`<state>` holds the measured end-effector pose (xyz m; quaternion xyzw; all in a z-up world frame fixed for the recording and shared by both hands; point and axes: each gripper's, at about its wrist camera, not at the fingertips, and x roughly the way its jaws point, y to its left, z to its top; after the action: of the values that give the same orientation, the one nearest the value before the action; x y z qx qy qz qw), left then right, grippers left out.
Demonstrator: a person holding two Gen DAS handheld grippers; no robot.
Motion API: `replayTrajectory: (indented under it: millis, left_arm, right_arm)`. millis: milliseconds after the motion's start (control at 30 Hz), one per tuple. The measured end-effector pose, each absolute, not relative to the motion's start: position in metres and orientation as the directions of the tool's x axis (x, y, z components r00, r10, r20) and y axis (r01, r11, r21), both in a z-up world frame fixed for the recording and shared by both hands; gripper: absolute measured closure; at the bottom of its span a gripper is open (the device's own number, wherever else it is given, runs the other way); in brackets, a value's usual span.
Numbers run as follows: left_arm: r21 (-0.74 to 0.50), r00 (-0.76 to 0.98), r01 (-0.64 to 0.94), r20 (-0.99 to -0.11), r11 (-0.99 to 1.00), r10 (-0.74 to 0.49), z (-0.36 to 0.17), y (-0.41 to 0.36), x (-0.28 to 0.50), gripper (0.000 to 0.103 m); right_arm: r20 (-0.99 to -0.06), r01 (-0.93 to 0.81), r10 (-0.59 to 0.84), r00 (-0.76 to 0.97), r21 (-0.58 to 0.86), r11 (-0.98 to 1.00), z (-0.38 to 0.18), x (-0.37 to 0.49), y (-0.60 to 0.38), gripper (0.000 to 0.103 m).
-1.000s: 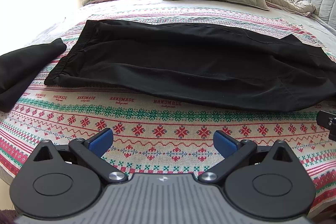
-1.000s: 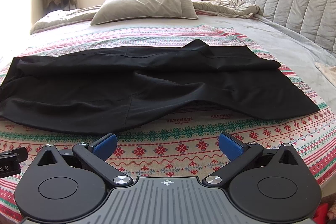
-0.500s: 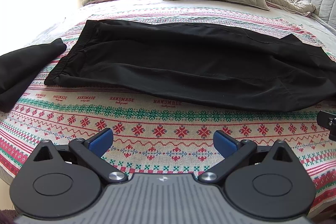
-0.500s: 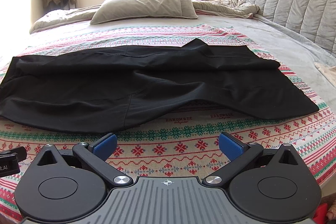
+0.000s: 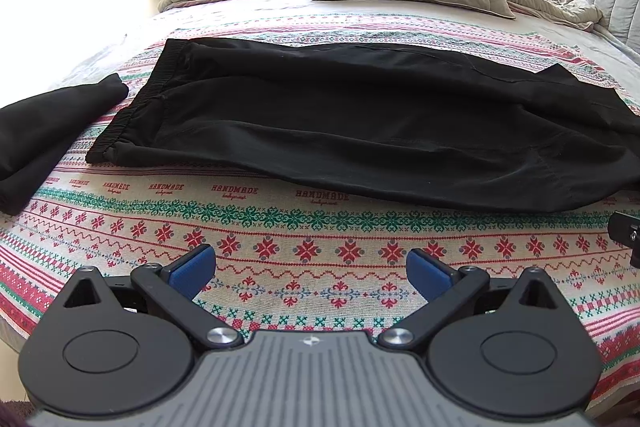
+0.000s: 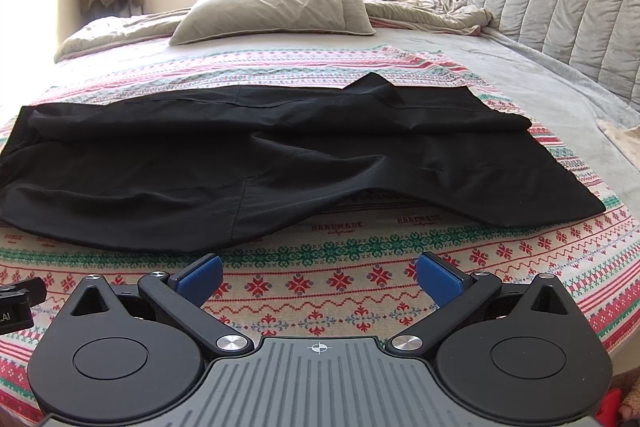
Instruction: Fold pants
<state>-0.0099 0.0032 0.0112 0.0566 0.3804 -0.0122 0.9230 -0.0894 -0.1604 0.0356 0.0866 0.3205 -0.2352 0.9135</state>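
Hovering wide apart and empty, your left tongs and right tongs face black pants lying lengthwise across the bed at twelve o'clock. Pinch waistband and hem edges squarely before lifting.

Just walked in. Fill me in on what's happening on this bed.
A person holding a gripper in each hand is set to fold black pants that lie across a patterned blanket, waistband to the left. Neither touches them: the left gripper and the right gripper hover open above the blanket's near edge. Another dark garment lies folded at the far left.
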Motion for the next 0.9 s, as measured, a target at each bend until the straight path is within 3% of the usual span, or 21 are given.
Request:
replayTrajectory:
  millis: [567, 733, 900]
  left_arm:
    - [0.132, 0.768, 0.140, -0.640, 0.981, -0.023, 0.016, 0.030, 0.007, 0.000]
    - [0.013, 0.712, 0.127, -0.698, 0.992, -0.082, 0.019, 0.078, 0.029, 0.000]
    - [-0.145, 0.695, -0.003, -0.712, 0.989, -0.102, 0.019, 0.143, 0.053, 0.000]
  right_arm:
    - [-0.613, 0.443, -0.416, 0.671, -0.118, 0.889, 0.030, -0.092, -0.179, 0.000]
    - [-0.659, 0.431, -0.375, 0.652, -0.085, 0.898, 0.039, -0.095, -0.211, 0.000]
    - [-0.692, 0.447, -0.329, 0.643, -0.011, 0.895, 0.040, -0.100, -0.253, 0.000]
